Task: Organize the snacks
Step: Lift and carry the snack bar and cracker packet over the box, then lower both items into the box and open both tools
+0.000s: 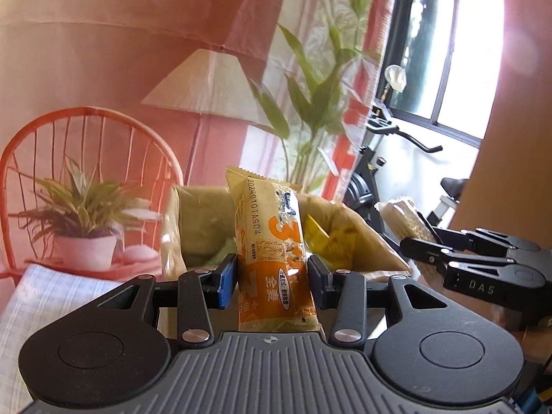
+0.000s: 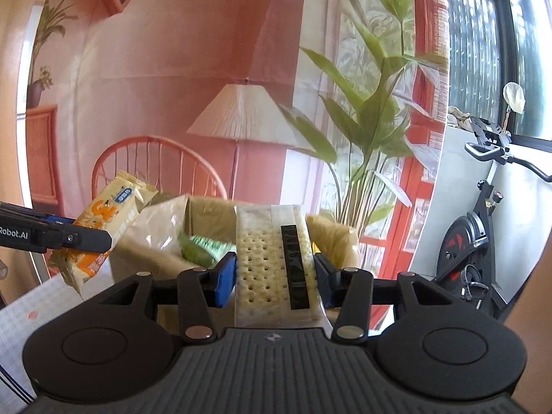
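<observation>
My left gripper is shut on an orange and yellow snack packet, held upright in front of an open tan lined box. The same packet shows in the right wrist view, at the left, in the left gripper. My right gripper is shut on a clear pack of crackers with a black label, held before the box. In the left wrist view the right gripper holds the crackers to the right of the box. Green packets lie inside the box.
A printed backdrop with a lamp, chair and plants hangs close behind the box. A pale checked cloth covers the table at the left. An exercise bike stands at the right by the window. A yellow packet lies in the box.
</observation>
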Demonstrator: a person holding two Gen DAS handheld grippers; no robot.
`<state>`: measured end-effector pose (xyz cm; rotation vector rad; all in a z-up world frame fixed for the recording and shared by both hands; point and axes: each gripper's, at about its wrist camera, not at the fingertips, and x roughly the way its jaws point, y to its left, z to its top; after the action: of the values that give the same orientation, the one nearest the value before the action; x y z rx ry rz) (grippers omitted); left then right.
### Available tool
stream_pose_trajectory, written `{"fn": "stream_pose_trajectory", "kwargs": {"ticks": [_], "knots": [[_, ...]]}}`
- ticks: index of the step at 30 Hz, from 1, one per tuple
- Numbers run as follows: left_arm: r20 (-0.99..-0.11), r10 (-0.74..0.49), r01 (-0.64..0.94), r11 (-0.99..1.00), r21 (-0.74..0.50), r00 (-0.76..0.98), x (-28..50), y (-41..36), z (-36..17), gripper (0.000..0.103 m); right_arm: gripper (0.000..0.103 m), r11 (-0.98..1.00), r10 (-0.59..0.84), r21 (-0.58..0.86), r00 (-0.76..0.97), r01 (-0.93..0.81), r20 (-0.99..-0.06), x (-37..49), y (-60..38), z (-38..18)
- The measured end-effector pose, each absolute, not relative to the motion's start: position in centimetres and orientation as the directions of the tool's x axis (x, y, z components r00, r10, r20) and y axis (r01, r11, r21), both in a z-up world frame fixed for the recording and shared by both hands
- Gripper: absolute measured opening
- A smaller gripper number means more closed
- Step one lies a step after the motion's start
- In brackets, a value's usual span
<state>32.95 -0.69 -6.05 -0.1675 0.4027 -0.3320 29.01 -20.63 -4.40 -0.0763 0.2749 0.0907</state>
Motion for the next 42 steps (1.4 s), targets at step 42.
{"fn": "stream_pose_trajectory", "kwargs": {"ticks": [42], "knots": [[-0.463,-0.302,0.287,0.952,-0.104,0.834,40.6,-2.7,-5.9,0.063,0.056,0.999,0.034,0.004,0.925,-0.035,-0.379,37.8,-22.3,-5.6]]}}
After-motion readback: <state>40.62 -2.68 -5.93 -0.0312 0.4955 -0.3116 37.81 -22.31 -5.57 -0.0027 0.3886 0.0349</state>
